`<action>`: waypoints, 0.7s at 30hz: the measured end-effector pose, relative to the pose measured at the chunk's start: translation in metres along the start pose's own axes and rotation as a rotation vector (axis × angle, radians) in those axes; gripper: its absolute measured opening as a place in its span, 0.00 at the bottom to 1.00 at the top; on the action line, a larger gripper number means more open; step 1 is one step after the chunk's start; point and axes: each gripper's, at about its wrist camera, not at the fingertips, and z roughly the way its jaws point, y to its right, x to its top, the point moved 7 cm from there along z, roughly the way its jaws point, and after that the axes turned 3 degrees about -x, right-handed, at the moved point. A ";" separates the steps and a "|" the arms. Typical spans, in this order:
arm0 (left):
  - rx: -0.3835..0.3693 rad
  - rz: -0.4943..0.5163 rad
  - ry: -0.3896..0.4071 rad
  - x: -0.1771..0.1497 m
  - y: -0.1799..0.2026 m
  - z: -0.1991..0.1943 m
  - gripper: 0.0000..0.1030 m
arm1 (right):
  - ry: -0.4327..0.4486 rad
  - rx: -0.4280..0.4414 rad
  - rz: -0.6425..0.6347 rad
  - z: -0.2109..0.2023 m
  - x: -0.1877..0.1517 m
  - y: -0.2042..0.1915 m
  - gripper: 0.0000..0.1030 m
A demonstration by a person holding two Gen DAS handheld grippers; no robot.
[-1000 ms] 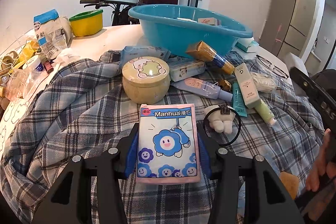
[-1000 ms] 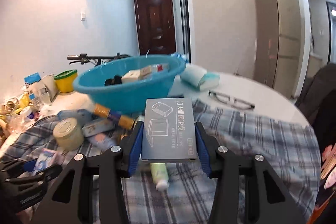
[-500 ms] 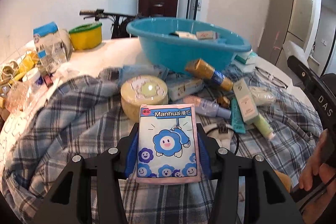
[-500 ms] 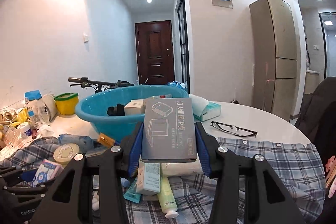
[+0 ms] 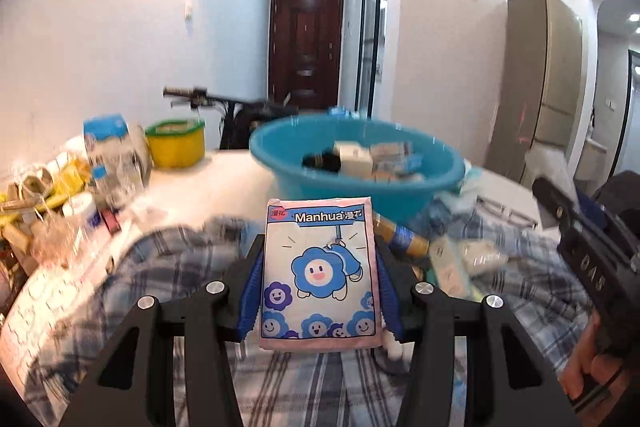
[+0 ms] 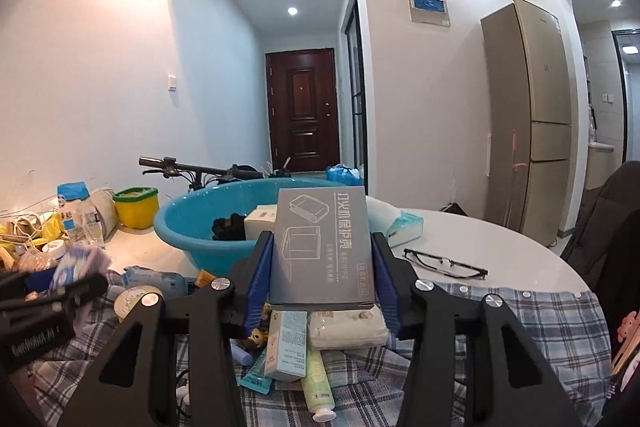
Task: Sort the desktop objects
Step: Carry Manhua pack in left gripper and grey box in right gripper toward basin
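My left gripper point(image 5: 320, 291) is shut on a pink Manhua tissue pack point(image 5: 319, 269) with blue flower faces, held in the air in front of the blue basin point(image 5: 360, 183). My right gripper point(image 6: 322, 287) is shut on a grey box point(image 6: 322, 247) with line drawings, held up in front of the same basin point(image 6: 188, 235). The basin holds a few small boxes and a dark item. Tubes, a box and a tissue pack point(image 6: 348, 327) lie on the plaid cloth point(image 6: 500, 339) below the right gripper.
A yellow tub point(image 5: 176, 143) and bags and bottles point(image 5: 108, 159) crowd the table's left side. A round tin point(image 6: 134, 301) sits on the cloth. Glasses point(image 6: 444, 263) and a tissue packet point(image 6: 400, 223) lie on the white table point(image 6: 500, 251). A bicycle stands behind.
Both grippers have risen with their loads; the views have tilted up from the cloth toward the basin and the room. The left view is blurred by motion.
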 end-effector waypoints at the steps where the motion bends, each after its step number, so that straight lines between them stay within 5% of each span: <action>1: 0.004 0.006 0.018 0.006 0.000 -0.005 0.50 | 0.004 0.006 0.000 -0.001 0.002 0.000 0.45; 9: 0.028 0.063 0.130 0.050 0.008 -0.034 0.50 | 0.072 0.032 -0.022 -0.012 0.039 -0.003 0.45; 14: -0.062 0.031 0.131 0.073 0.020 -0.040 0.50 | 0.141 0.049 -0.045 -0.022 0.072 -0.009 0.45; 21: -0.043 0.023 0.211 0.120 0.023 -0.048 0.50 | 0.260 0.041 -0.017 -0.036 0.130 -0.011 0.45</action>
